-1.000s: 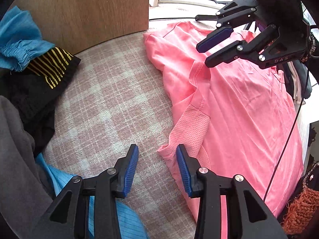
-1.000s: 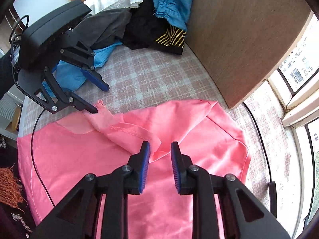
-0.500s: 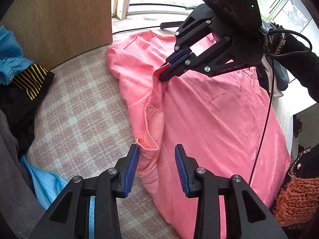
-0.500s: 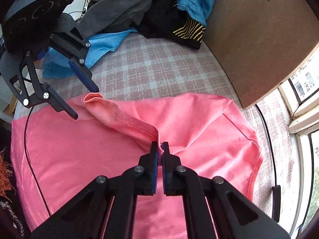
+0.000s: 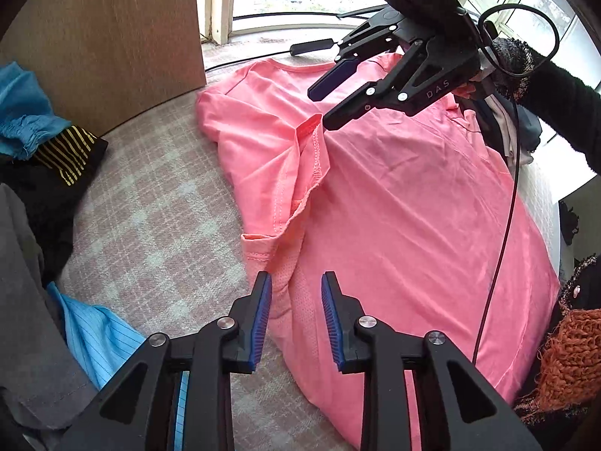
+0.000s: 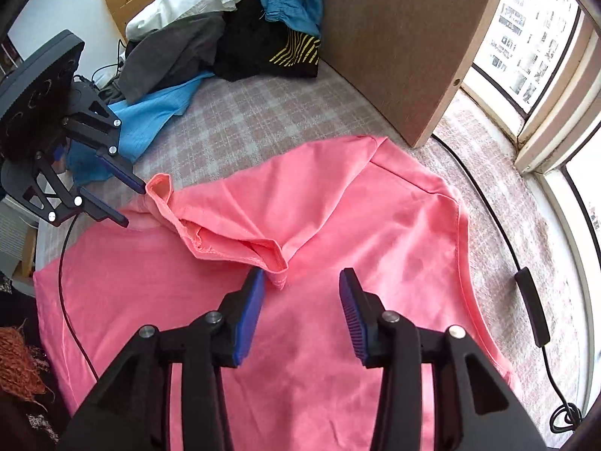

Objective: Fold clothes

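A pink T-shirt (image 5: 413, 206) (image 6: 338, 206) lies spread on a plaid cover (image 5: 150, 206). Its sleeve (image 5: 300, 173) (image 6: 233, 240) is folded inward over the body in a loose ridge. My left gripper (image 5: 296, 282) (image 6: 131, 205) hovers open over the shirt's mesh edge, with cloth lying under the gap, not pinched. My right gripper (image 6: 302, 272) (image 5: 323, 107) is above the shirt body, and its jaws are opening. The sleeve's hem corner sits just off its left fingertip, and nothing is held.
A pile of blue, black-and-yellow, grey and white clothes (image 6: 195, 37) lies beyond the shirt. A wooden board (image 6: 394, 37) stands beside it. A black cable (image 5: 499, 244) crosses the shirt. Another cable (image 6: 488, 206) runs by the window. An orange knit (image 5: 571, 345) lies at the edge.
My right gripper was shut on the sleeve fold half a second ago and has now opened and let it drop onto the shirt. My left gripper has risen a little over the shirt's edge.
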Demonstrator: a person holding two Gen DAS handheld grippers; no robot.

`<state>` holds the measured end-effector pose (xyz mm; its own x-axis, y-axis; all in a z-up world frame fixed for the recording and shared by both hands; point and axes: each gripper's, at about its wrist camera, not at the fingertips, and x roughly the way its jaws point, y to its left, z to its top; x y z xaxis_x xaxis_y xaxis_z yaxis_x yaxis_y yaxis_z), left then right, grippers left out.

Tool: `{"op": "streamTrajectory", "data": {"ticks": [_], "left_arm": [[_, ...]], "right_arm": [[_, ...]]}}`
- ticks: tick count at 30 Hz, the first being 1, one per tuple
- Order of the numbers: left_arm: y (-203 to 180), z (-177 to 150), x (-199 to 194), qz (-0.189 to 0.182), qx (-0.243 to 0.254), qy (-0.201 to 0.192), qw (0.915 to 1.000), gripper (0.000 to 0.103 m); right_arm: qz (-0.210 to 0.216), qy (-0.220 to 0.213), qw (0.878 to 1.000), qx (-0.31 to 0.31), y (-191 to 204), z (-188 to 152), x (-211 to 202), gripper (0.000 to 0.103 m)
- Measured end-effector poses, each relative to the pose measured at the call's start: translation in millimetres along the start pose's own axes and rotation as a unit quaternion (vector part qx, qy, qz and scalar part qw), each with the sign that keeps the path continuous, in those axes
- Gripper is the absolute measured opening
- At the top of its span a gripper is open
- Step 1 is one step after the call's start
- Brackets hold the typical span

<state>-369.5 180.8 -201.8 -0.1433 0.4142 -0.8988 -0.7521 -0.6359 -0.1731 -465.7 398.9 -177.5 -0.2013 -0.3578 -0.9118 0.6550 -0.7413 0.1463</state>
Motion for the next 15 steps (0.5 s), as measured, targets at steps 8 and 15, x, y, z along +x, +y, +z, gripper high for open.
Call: {"op": "streamTrajectory", "data": {"ticks": [8,15], "left_arm": [[29.6,0.6,-14.3,-0.012,-0.01,0.005,0.9999,0.043],[23.0,5.7,4.1,-0.025,0.007,0.014,0.9996,0.004]], "right_arm": [[0.041,0.0,0.998,-0.056,23.5,12.6,4.6,0.041],[-0.008,0.053,0.992,-0.111,40.3,6.2,38.4,0.009]]}}
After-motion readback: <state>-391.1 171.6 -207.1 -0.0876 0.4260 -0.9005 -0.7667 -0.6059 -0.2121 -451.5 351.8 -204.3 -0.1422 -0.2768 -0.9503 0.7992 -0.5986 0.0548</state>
